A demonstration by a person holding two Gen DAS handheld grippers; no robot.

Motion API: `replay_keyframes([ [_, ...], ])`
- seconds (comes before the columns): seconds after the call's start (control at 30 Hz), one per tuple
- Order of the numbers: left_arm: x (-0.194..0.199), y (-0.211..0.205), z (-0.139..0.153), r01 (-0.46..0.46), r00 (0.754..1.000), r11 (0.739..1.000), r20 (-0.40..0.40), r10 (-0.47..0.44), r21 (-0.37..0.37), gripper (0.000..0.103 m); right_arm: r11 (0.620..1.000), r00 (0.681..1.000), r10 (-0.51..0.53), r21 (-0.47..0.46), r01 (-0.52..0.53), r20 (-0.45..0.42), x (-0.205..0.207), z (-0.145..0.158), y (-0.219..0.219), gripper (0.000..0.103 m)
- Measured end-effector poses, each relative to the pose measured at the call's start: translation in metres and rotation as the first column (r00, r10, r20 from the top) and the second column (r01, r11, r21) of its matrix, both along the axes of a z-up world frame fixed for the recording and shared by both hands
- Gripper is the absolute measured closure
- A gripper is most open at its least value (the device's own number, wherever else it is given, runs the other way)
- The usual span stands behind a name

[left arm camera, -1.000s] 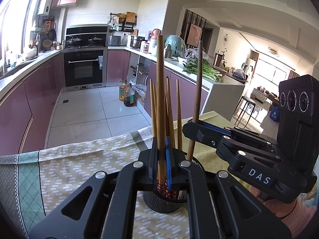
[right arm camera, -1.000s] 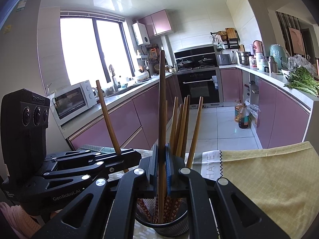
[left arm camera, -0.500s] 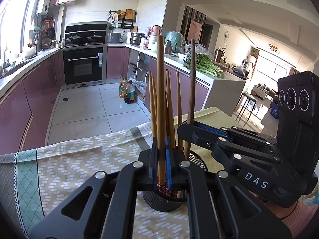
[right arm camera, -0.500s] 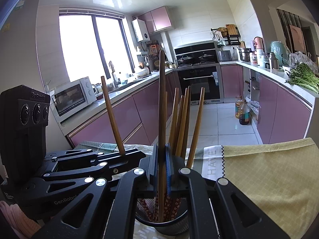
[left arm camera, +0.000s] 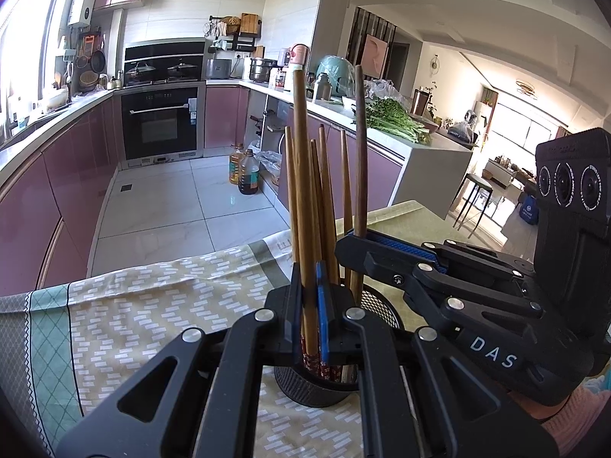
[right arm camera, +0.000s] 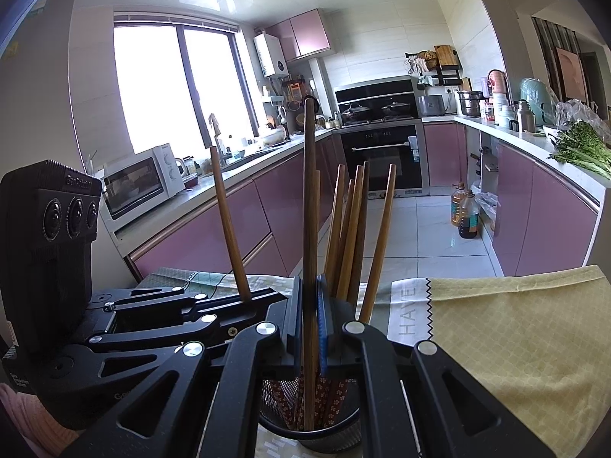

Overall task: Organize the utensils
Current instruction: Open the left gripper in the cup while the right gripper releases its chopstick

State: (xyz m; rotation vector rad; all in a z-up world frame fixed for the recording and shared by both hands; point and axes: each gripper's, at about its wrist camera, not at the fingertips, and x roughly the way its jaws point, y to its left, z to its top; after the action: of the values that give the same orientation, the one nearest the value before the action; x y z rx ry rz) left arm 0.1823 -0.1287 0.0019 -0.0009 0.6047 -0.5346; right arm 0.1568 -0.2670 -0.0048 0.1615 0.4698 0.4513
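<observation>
A black mesh holder (left arm camera: 376, 303) (right arm camera: 311, 435) stands on the cloth-covered table with several wooden chopsticks (left arm camera: 324, 198) (right arm camera: 349, 229) upright in it. My left gripper (left arm camera: 309, 305) is shut on one light-brown chopstick (left arm camera: 301, 175), whose patterned lower end reaches into the holder. From the right, my right gripper (left arm camera: 353, 246) is shut on a darker chopstick (left arm camera: 359, 145). In the right wrist view that gripper (right arm camera: 309, 324) clamps its chopstick (right arm camera: 310, 198) over the holder, and the left gripper (right arm camera: 267, 299) comes in from the left with its chopstick (right arm camera: 229, 221) leaning left.
A green and beige patterned cloth (left arm camera: 133, 305) covers the table on the left and a yellow cloth (right arm camera: 515, 336) on the right. The table's far edge drops to the tiled kitchen floor (left arm camera: 164, 210). Pink sleeves (left arm camera: 573, 416) show at the frame corners.
The two held chopsticks have drawn slightly closer together over the holder, and the right gripper's one stands more upright. Both grippers stay shut.
</observation>
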Motion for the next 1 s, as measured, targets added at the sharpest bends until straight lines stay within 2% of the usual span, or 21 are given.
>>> replay_keyframes([
  [0.63,0.019,-0.002,-0.015,0.015,0.999,1.000,-0.046,-0.014,0.020,0.094,1.000,0.997,-0.010,0.019,0.011,-0.070,0.015,-0.010,-0.005,0.096],
  [0.8,0.021,-0.005,-0.026,0.023,0.997,0.999,-0.077,-0.020,0.033,0.094,1.000,0.997,-0.013,0.027,0.015,-0.075,0.012,-0.011,-0.009,0.095],
  [0.97,0.018,0.002,-0.025,0.011,0.997,1.000,-0.071,-0.010,0.019,0.094,1.000,0.998,-0.018,0.022,0.020,-0.066,0.003,-0.010,-0.011,0.095],
  [1.0,0.016,0.004,-0.024,0.007,0.998,1.000,-0.066,-0.006,0.017,0.090,1.000,0.998,-0.019,0.019,0.020,-0.062,0.001,-0.009,-0.011,0.095],
])
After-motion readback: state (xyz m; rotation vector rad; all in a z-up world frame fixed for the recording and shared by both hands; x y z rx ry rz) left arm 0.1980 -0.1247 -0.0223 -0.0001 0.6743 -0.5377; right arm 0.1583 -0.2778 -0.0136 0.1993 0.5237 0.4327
